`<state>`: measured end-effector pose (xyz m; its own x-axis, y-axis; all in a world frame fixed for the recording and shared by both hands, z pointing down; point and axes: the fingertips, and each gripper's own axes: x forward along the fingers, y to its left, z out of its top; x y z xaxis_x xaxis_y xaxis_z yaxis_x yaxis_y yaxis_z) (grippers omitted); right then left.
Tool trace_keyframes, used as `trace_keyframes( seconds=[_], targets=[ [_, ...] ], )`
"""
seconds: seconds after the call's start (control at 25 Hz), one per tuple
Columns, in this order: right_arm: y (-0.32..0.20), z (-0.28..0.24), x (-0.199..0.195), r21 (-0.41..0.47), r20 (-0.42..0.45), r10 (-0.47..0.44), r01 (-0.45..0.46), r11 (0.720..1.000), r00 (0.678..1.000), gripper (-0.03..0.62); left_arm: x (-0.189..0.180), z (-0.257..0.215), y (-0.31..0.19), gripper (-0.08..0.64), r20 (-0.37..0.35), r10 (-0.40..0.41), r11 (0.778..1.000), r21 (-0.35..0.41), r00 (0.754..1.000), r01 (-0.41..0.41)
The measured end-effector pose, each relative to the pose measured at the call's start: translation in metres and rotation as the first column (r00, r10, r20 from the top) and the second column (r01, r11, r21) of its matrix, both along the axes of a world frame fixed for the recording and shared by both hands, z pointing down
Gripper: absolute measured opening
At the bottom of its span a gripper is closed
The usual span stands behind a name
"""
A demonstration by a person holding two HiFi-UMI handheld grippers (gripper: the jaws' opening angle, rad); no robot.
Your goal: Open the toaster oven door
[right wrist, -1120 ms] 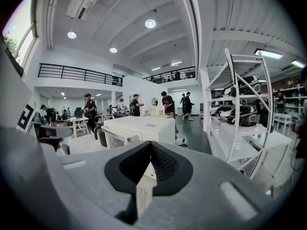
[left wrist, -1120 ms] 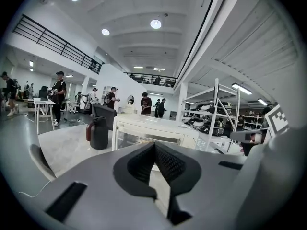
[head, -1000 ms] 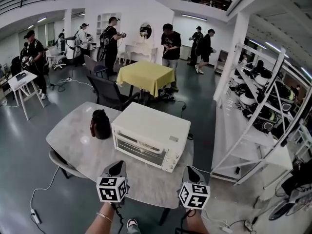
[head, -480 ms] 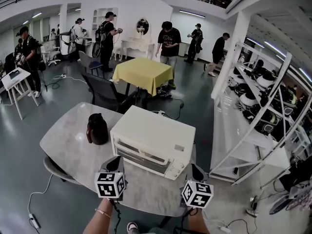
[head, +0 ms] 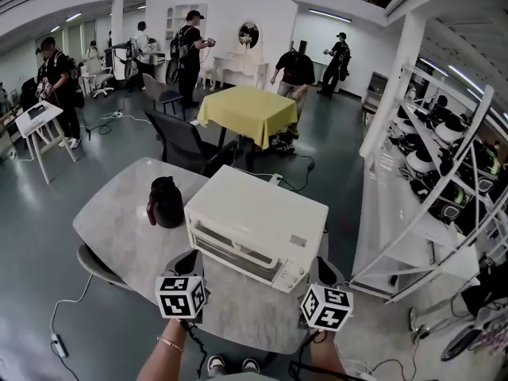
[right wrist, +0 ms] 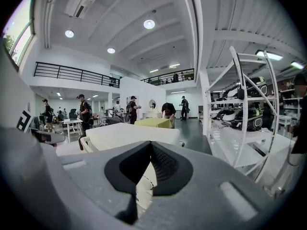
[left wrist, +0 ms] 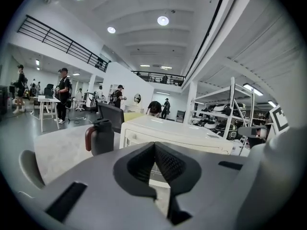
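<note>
Left tool (head: 189, 262) and right tool (head: 325, 271), both clenched empty, have edged nearer the boxy, smooth cream toaster oven (head: 258, 217).

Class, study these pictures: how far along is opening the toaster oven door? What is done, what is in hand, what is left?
Done: nothing yet. The toaster oven sits on the table with its door shut.
In hand: the left gripper faces the door and the right gripper is near the knob end. Both have their fingers together and hold nothing.
Left: reach the door's handle, grip it and swing the door open.
</note>
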<state>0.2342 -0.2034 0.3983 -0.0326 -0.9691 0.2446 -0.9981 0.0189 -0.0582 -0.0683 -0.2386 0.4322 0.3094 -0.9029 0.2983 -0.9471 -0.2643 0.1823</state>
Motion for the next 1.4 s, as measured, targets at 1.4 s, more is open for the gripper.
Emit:
trace_keyframes(
  seconds=[1.4],
  targets=[
    [-0.02,0.003,0.013,-0.017,-0.015,0.005,-0.005,1.0,1.0,0.005,-0.02,-0.004,-0.035,0.144,0.119,0.048,0.998,-0.05,0.992,-0.043]
  ],
)
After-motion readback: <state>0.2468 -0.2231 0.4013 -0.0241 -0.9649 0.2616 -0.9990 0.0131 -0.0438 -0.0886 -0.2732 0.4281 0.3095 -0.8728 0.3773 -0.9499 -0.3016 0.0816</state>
